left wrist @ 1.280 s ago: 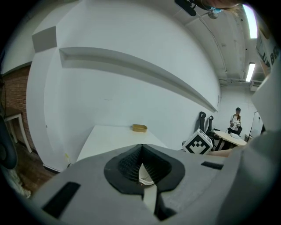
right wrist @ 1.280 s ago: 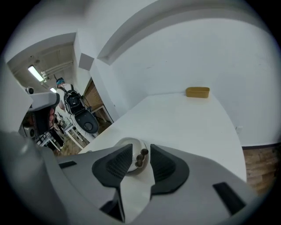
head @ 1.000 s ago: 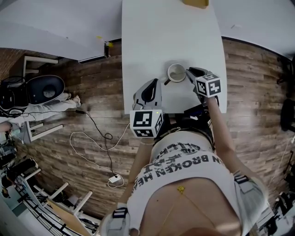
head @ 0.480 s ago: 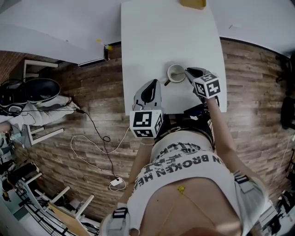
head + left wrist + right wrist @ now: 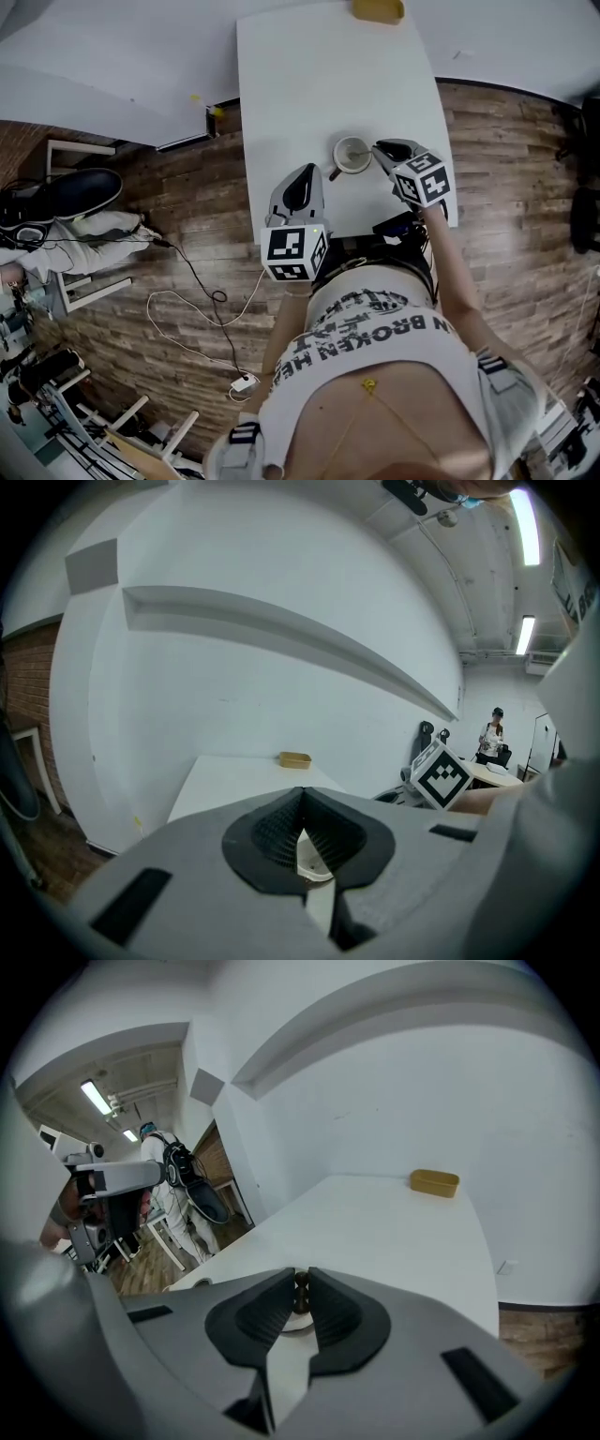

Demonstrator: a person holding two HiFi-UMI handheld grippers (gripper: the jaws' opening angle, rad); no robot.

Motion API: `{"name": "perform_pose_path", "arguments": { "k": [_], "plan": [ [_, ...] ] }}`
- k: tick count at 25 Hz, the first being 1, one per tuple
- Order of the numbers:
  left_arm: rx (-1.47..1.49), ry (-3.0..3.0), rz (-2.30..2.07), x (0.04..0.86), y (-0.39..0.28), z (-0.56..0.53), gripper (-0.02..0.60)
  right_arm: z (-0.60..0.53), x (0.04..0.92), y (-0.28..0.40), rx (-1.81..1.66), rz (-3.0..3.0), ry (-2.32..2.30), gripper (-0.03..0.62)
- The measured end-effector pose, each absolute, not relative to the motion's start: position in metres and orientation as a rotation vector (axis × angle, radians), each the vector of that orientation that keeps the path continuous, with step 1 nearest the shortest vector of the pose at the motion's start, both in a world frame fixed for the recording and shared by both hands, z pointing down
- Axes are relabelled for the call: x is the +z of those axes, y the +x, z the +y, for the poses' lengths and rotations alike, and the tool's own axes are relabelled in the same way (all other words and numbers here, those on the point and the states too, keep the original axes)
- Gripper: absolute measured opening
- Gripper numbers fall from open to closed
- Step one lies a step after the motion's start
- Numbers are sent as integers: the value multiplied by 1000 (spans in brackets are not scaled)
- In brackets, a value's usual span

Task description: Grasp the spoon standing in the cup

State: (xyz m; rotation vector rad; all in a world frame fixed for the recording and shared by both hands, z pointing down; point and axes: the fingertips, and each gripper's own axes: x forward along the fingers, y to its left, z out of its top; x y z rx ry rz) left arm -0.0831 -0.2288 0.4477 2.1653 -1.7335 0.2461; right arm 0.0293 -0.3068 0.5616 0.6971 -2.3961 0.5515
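Left gripper (image 5: 302,180): fingers (image 5: 258,832) tip to tip, nothing between them. The cup (image 5: 353,155) stands just ahead of them on the worktop (image 5: 309,75).

Spoon (image 5: 301,1293): its dark beaded handle rises out of the cup between the fingers of the right gripper (image 5: 300,1274). These have just been closing and pinch it near their tips.

Judged light, stiff and thin. The rounded beads may swivel, so grip the handle's top squarely.
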Motion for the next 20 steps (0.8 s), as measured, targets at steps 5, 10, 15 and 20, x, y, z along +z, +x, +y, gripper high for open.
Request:
{"name": "perform_pose_path", "arguments": {
  "k": [5,10,15,20],
  "plan": [
    [245,2195,-1718,444,-80,-231,-4,-301,537,30,496,-2441,704,44],
    [237,2230,-1695,442,-75,-235,-5,-295,508,28,416,-2488,713,44],
    [238,2257,-1680,438,-70,-238,-5,-289,474,30,368,-2578,754,44],
    [220,2289,-1671,428,-67,-238,-4,-280,439,31,291,-2686,809,44]
  ]
}}
